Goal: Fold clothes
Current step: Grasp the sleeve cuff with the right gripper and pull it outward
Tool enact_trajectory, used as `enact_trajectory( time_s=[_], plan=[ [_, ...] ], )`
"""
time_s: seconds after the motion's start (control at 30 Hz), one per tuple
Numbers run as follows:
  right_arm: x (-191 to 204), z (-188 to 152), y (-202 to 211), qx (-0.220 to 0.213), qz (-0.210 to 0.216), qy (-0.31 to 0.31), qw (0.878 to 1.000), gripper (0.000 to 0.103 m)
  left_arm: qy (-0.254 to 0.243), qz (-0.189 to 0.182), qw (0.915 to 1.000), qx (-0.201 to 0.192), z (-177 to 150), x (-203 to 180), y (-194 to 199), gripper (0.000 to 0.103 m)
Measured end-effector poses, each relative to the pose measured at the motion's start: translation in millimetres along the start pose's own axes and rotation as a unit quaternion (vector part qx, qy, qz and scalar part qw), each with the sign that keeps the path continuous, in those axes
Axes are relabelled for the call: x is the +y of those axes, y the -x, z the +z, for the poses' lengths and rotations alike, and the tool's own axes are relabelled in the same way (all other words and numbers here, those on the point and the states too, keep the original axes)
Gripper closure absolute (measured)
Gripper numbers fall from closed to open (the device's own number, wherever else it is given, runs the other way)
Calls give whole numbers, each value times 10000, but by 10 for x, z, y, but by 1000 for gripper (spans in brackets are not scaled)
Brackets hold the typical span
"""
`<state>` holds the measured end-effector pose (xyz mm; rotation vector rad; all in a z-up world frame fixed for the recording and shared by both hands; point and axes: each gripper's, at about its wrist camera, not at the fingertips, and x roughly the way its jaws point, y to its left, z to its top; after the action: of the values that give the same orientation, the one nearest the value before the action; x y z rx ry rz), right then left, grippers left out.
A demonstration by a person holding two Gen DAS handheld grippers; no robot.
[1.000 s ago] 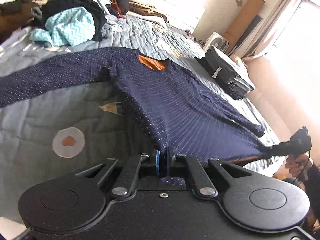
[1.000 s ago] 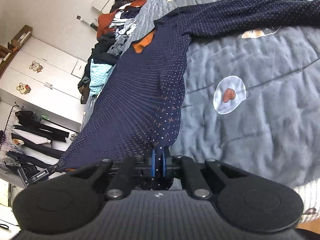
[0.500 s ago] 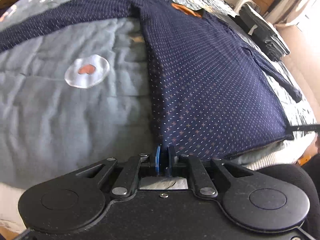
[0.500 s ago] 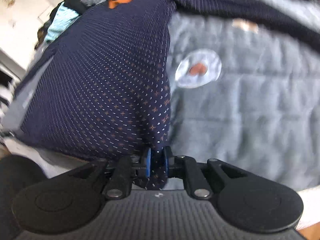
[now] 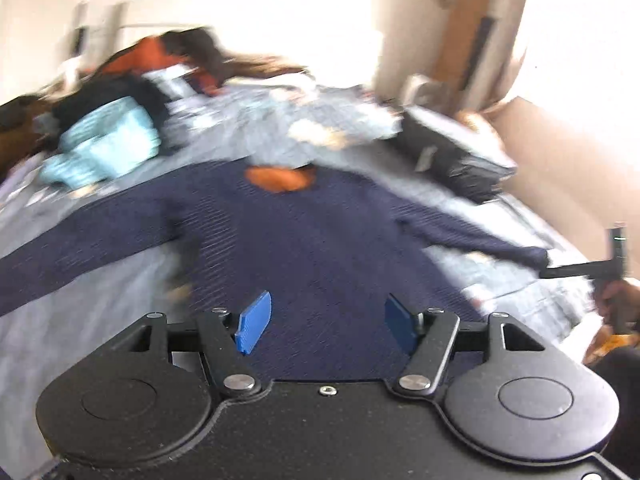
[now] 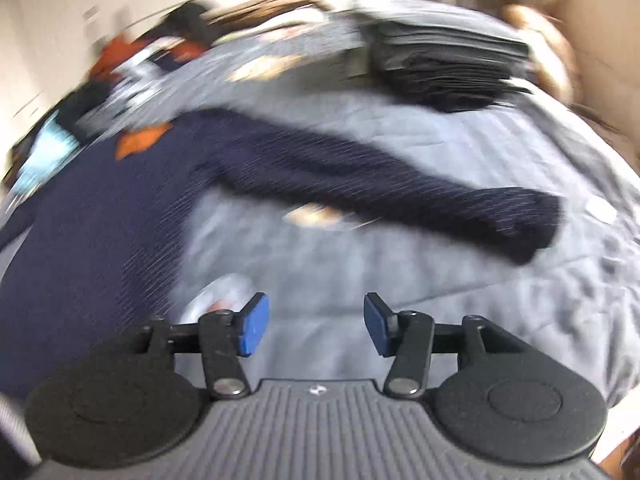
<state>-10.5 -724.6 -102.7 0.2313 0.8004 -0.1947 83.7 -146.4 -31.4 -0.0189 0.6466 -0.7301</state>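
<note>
Navy dotted sweater [image 5: 320, 248] lies flat on the bed — sleeves spread, orange collar lining.

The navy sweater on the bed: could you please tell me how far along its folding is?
Done: the navy sweater lies flat on the quilt, sleeves spread. In hand: nothing; the left gripper and right gripper have just opened their jaws, both empty. Left: every fold.

My right gripper [image 6: 316, 330] sits low in the frame, its blue jaws just opened with nothing between them. The navy sweater [image 6: 100, 216] fills the left, one sleeve [image 6: 400, 188] stretching right across the grey quilt [image 6: 460, 288].
</note>
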Motion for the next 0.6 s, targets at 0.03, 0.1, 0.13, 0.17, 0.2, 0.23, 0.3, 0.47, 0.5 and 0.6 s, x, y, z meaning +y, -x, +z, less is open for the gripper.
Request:
enact_trajectory(
  time_s=[0.03,0.1,0.13,0.17,0.2,0.23,0.3,0.47,0.5,0.6],
  plan=[
    [-156,65,-40,-67,-164,-117,9998,51,-73,-122,9999,-1,6,-124,-109,40],
    [-491,179,-121,-133,-540,-211,9982,50,-135,-403,9991,56,-18,-314,-330,40],
    [-683,238,-153,-114,-594,-291,9977,50,-156,-496,9986,115,-52,-382,-430,40],
    [-880,299,-183,-82,-608,-383,9974,50,-178,-571,9981,177,-90,-440,-523,40],
    [-1078,351,-204,-69,-531,-543,9971,50,-220,-617,9976,243,-125,-497,-599,40],
    [-1276,399,-222,-61,-428,-723,9964,50,-251,-651,9971,297,-166,-536,-665,40],
    [-1588,469,-291,-49,-337,-947,9949,50,-256,-703,9964,398,-249,-587,-793,40],
    [-1915,471,-613,201,-191,-1098,9936,50,-155,-721,9955,592,-352,-680,-1005,40],
    [-1936,462,-657,287,-84,-1157,9928,50,-157,-721,9955,601,-349,-703,-1034,40],
    [-1959,402,-747,407,547,-1615,9845,50,-98,-724,9956,585,-319,-776,-1115,40]
  ],
)
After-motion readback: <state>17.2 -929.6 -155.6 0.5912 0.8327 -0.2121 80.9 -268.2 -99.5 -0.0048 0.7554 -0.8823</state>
